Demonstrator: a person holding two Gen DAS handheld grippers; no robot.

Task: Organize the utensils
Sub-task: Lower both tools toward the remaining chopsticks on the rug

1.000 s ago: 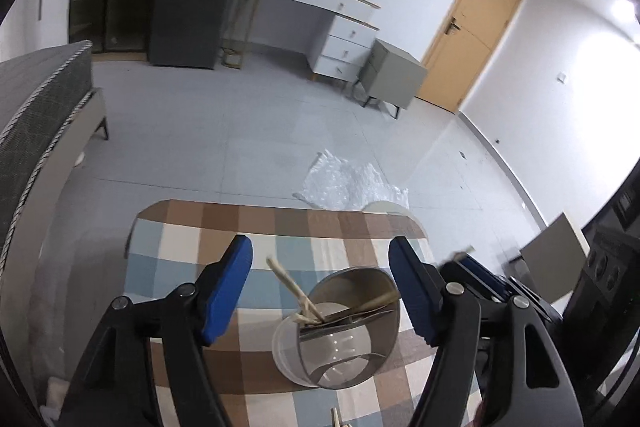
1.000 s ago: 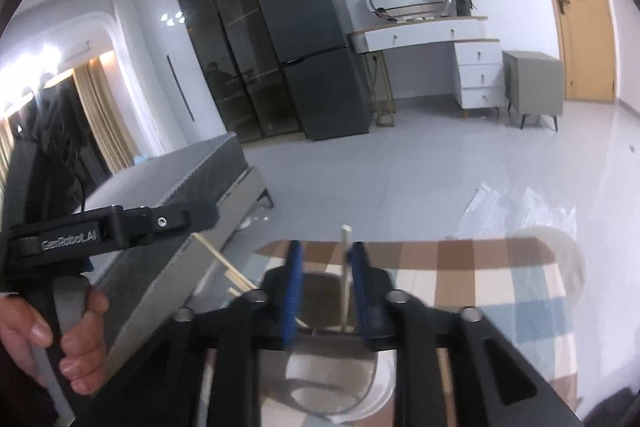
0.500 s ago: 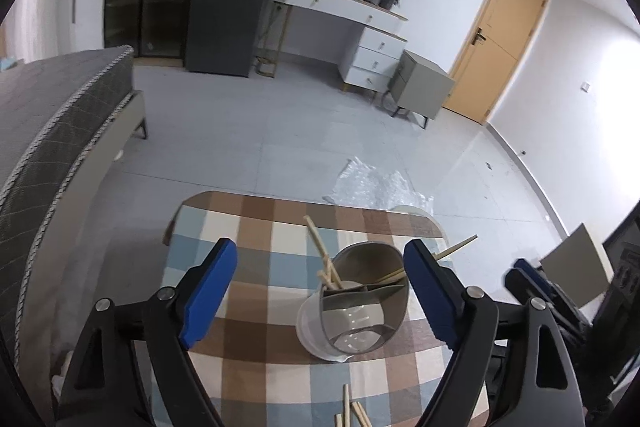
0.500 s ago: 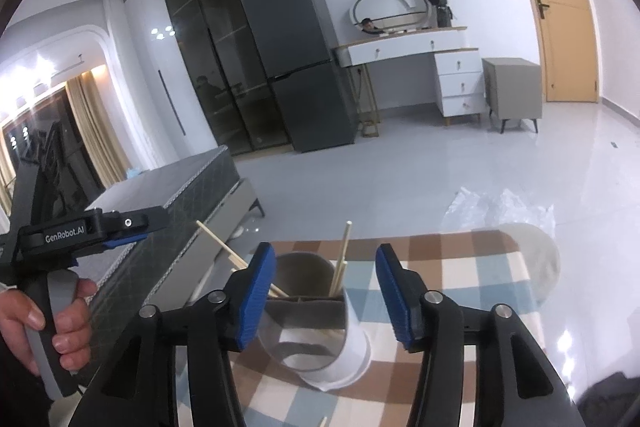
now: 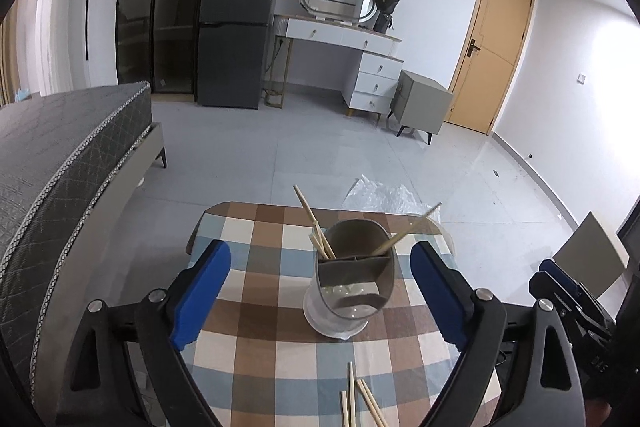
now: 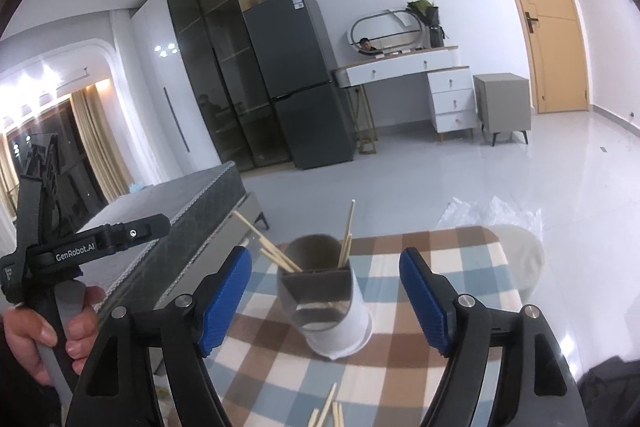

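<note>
Black plastic two-finger left gripper (image 5: 320, 297) and right gripper (image 6: 325, 301): blue ribbed pads (image 6: 226, 301), silver pivot screws, white "GenRobot.AI" lettering.

Both tools point forward and slightly downward. The left tool (image 5: 320, 291) has just been opening; its jaws stand wide with nothing pressed between them. The right tool (image 6: 326, 297) likewise. A hand (image 6: 40, 331) grips the left tool's handle.

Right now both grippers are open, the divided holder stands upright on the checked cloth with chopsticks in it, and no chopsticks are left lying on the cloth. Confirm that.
Not quite. Chopsticks are left lying on the checked cloth, nearer the camera than the holder; the left wrist view shows them. The rest holds: left gripper and right gripper open, holder upright with chopsticks in it.
</note>
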